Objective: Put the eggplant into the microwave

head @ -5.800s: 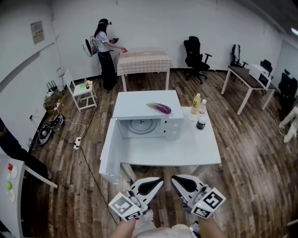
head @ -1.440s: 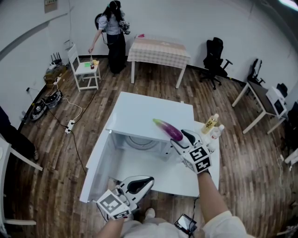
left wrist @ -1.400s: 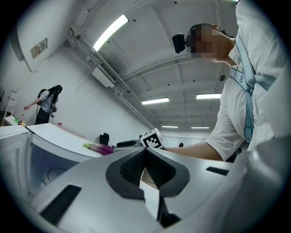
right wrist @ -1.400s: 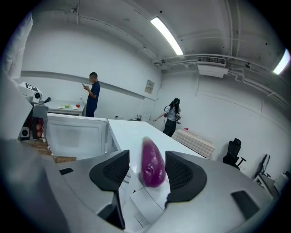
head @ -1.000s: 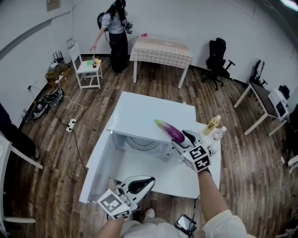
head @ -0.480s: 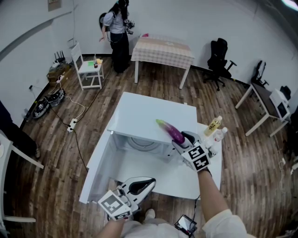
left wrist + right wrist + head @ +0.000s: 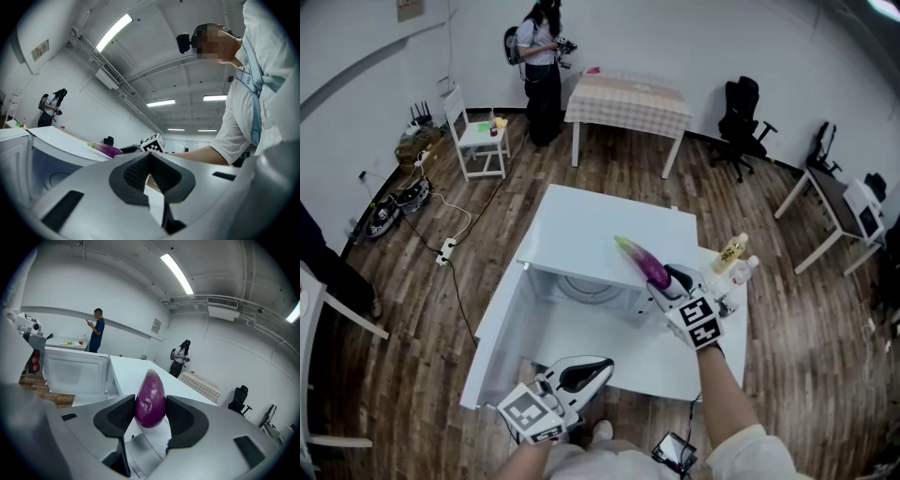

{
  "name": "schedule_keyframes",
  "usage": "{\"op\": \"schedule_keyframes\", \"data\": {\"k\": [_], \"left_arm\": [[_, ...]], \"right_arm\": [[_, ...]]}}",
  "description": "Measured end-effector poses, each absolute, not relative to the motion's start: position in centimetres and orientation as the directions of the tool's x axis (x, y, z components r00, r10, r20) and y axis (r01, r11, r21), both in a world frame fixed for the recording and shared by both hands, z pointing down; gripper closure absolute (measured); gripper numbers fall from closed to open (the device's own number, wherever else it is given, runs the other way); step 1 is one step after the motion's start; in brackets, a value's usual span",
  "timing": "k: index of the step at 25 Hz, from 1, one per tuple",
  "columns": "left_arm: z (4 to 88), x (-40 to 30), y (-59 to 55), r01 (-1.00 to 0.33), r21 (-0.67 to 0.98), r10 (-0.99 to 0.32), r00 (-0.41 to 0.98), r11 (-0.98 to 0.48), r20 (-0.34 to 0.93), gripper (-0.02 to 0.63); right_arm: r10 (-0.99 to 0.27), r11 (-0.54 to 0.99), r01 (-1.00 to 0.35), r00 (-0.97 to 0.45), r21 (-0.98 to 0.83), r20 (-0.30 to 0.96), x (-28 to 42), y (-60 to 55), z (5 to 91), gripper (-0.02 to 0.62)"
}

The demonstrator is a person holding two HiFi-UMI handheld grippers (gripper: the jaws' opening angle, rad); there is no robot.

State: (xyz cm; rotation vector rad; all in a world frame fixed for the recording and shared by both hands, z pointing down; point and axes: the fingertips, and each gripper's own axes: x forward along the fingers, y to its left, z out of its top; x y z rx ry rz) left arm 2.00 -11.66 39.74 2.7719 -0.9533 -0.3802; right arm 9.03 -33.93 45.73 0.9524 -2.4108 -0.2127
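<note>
The right gripper (image 7: pixel 150 414), its jaws having just been closing, pinches the blunt end of the purple eggplant (image 7: pixel 643 263), which lies atop the white microwave (image 7: pixel 591 228) toward its 4 o'clock corner, while the left gripper (image 7: pixel 149 171), jaws together and empty, sits low at 6 o'clock.

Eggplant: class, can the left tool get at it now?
Likely yes: the left tool hangs free by the table edge, nothing between. But the right tool, its jaws just closing, clasps the eggplant atop the microwave.
</note>
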Motion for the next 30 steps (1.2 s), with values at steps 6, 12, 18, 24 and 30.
{"op": "schedule_keyframes", "data": {"k": [6,12,18,24,30], "left_arm": [[39.6,1.8,-11.4,-0.575,0.252,-0.622,0.762,-0.778,-0.182,0.606],[39.6,1.7,-11.2,-0.573,0.249,-0.619,0.764,-0.781,-0.184,0.606],[39.5,1.2,-10.8,-0.577,0.249,-0.622,0.761,-0.778,-0.181,0.606],[39.5,0.8,-10.3,-0.582,0.25,-0.627,0.758,-0.774,-0.179,0.606],[39.5,0.6,-10.0,-0.584,0.25,-0.629,0.757,-0.772,-0.175,0.606]], "right_arm": [[-0.668,0.744,-0.595,-0.637,0.305,0.385,8.1,-32.8,44.7,0.37],[-0.654,0.756,-0.586,-0.663,0.291,0.364,6.9,-31.4,44.3,0.37],[-0.633,0.774,-0.563,-0.681,0.289,0.369,5.6,-29.8,44.6,0.37],[-0.6,0.8,-0.524,-0.711,0.292,0.367,4.1,-28.0,44.9,0.37],[-0.56,0.828,-0.488,-0.743,0.277,0.366,2.7,-26.5,45.3,0.37]]}}
